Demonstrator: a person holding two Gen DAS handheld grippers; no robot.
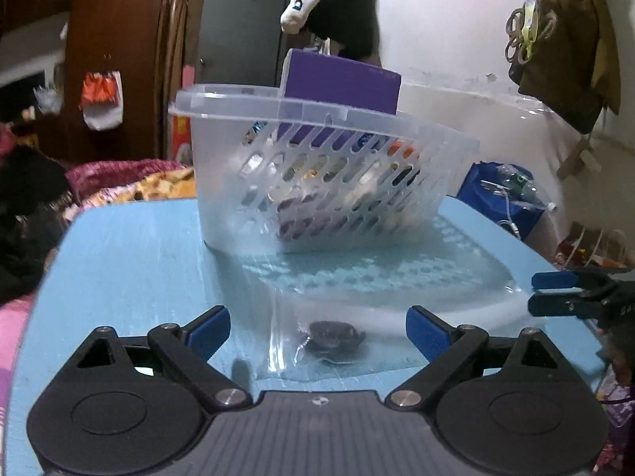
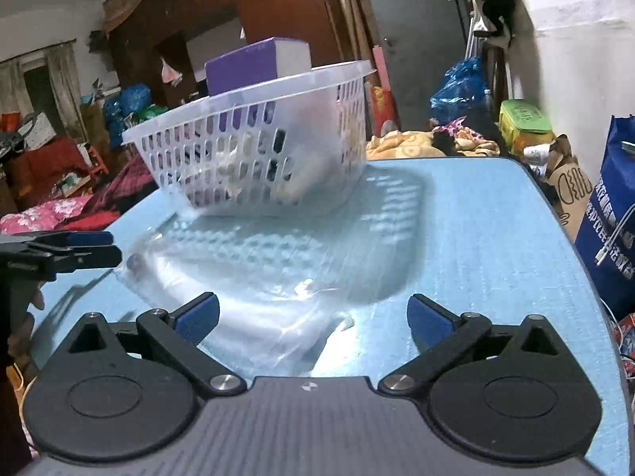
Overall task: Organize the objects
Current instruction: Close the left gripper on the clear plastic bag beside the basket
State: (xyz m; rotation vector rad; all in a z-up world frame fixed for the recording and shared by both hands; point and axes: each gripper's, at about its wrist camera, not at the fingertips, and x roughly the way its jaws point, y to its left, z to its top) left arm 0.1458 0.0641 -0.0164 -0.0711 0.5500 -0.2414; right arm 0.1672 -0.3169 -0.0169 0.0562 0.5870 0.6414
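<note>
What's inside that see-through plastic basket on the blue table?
A purple box stands in the basket, poking above its rim. Through the slotted walls show blurred light, dark and orange shapes lower down; what they are cannot be told, and the basket's floor is hidden.

We hold our left gripper [image 1: 317, 331] and right gripper [image 2: 313, 317] low and level — both spread wide, clasping nothing.

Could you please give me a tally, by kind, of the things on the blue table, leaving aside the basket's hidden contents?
Clear slotted basket: 1
Purple box standing in the basket: 1
Clear plastic bag lying flat on the table: 1
Small dark object inside the bag: 1
Total: 4

Other items inside the basket show only blurrily through the slots, so they are not counted.
</note>
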